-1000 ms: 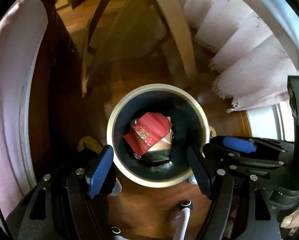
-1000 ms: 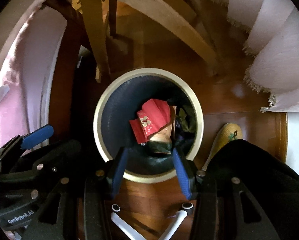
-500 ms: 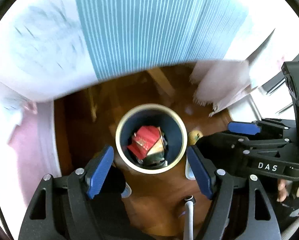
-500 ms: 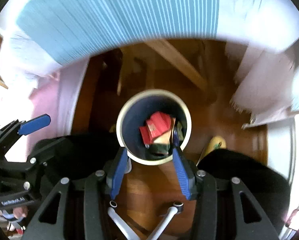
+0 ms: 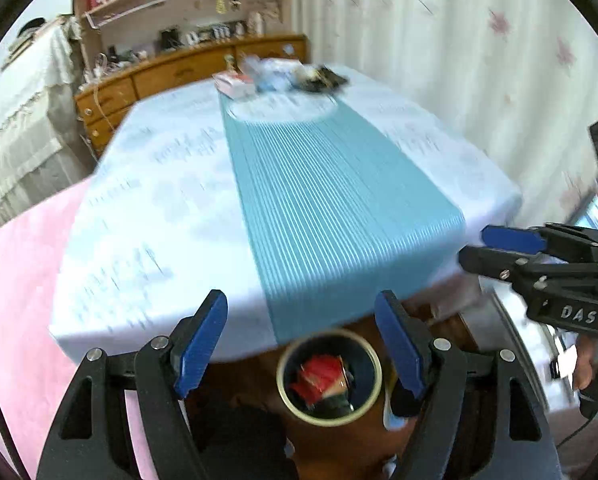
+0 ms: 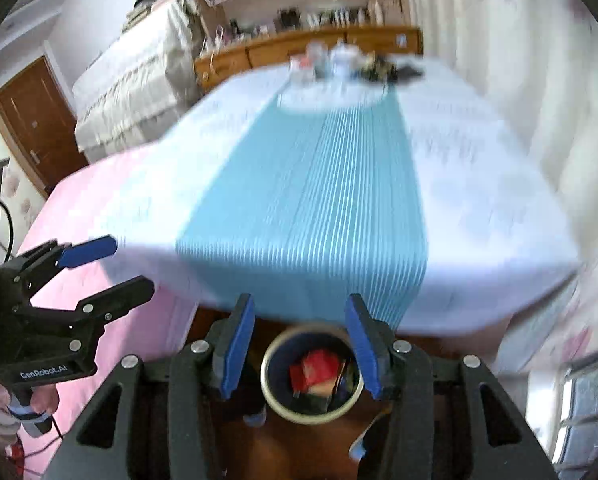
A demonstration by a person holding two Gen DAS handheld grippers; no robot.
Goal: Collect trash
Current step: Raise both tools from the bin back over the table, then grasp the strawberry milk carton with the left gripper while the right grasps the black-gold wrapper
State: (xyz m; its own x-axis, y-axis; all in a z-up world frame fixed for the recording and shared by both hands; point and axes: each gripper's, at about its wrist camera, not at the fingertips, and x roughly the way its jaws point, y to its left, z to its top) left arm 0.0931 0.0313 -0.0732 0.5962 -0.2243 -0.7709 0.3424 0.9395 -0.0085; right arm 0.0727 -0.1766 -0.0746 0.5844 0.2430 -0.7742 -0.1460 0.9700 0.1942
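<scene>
Two handheld grippers, both empty, angled downward

The left gripper (image 5: pixel 301 344) has its jaws spread wide; the right gripper (image 6: pixel 301 344) has its jaws parted less. Nothing sits between either pair of blue pads. Each is held side by side.

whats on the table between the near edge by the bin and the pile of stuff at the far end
Only bare cloth: the blue striped runner on the white tablecloth, with nothing on it before the far pile. Both wrist views show it, though blurred.
</scene>
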